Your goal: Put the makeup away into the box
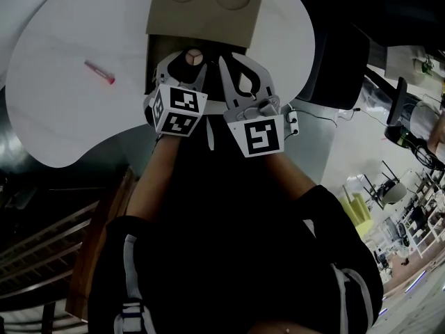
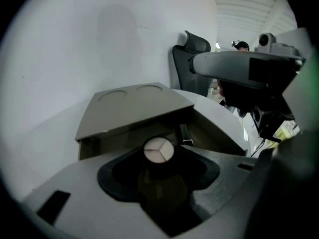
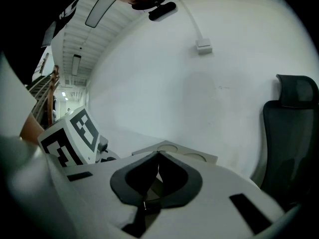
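A brown cardboard box (image 1: 206, 9) stands on the white table (image 1: 69, 96), its lid with two pressed circles raised. My left gripper (image 1: 189, 60) is shut on a small round makeup pot (image 1: 194, 56) with a white three-part top, right at the box's near opening. In the left gripper view the pot (image 2: 159, 150) sits between the jaws in front of the open box (image 2: 134, 106), which holds a dark item (image 2: 185, 133). My right gripper (image 1: 233, 67) hangs beside it, jaws shut with tips touching (image 3: 158, 154) and nothing in them. A pink makeup stick (image 1: 101, 72) lies at the table's left.
A black office chair (image 1: 334, 54) stands just right of the table, behind the box. The table's curved front edge runs under my hands. A cable (image 1: 327, 117) trails on the floor to the right.
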`<action>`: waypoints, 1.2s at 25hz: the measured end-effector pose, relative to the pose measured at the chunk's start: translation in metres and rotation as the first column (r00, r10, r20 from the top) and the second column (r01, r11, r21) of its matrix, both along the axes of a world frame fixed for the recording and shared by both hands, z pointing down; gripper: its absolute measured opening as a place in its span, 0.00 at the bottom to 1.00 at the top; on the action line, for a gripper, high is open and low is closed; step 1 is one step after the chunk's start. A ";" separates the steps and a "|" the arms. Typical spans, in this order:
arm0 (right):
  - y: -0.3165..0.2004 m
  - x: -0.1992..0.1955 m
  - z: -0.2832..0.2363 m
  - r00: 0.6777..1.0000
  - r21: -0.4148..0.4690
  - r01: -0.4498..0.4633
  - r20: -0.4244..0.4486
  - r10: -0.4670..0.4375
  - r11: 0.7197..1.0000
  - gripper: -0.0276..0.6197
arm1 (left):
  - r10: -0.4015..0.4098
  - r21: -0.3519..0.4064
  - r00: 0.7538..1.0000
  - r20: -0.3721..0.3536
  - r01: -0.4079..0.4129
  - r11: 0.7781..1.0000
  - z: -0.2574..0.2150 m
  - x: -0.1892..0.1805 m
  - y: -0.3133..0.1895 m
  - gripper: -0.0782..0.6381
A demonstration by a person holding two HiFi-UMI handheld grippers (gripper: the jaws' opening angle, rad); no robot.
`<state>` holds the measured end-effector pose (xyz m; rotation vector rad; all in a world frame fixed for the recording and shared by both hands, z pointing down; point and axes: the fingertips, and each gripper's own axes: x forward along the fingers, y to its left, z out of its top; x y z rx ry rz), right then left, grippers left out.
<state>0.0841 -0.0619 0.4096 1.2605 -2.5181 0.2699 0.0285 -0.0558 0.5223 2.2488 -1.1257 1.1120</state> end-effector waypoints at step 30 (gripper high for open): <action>-0.007 -0.067 -0.024 0.985 0.069 0.174 0.007 -0.174 0.982 0.08 | -0.208 0.323 0.954 -0.214 0.270 0.907 -0.095 -0.065 -0.026 0.12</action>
